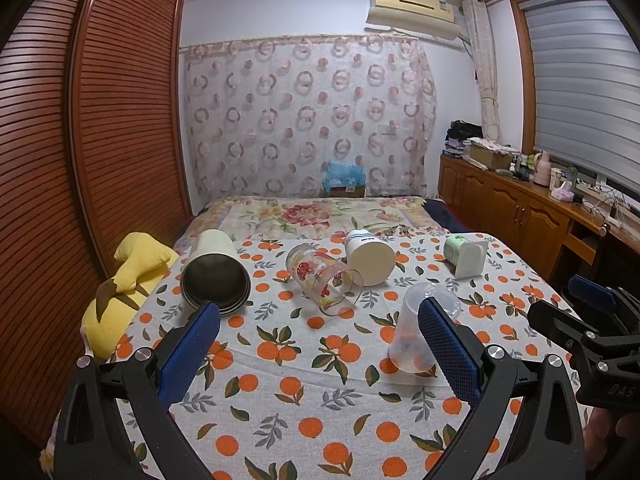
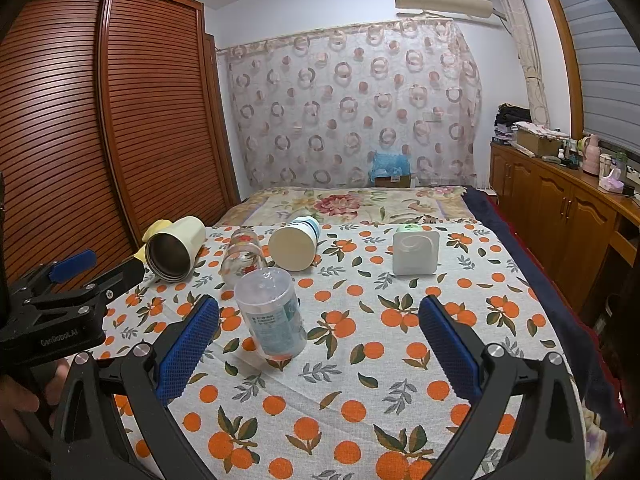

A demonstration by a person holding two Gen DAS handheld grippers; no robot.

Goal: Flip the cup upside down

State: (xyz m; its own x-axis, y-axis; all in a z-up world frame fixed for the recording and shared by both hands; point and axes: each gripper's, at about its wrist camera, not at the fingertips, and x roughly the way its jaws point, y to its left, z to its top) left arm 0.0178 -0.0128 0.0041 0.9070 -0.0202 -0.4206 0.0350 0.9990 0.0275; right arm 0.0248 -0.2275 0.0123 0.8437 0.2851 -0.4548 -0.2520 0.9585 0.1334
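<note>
Several cups lie on their sides on the orange-print cloth (image 1: 304, 376). A clear plastic cup (image 1: 416, 332) lies nearest, partly behind my left gripper's right finger; in the right wrist view the same cup (image 2: 272, 316) lies just ahead of my right gripper, toward its left finger. Further back lie a cream metal-lined tumbler (image 1: 216, 276), a printed glass (image 1: 324, 280), a cream cup (image 1: 370, 256) and a white-green square cup (image 1: 466, 254). My left gripper (image 1: 320, 348) is open and empty. My right gripper (image 2: 320, 340) is open and empty.
A yellow plush toy (image 1: 120, 304) lies at the bed's left edge by the wooden wardrobe (image 1: 100, 140). A floral quilt (image 1: 320, 216) covers the far bed. A wooden cabinet (image 2: 560, 216) with clutter runs along the right.
</note>
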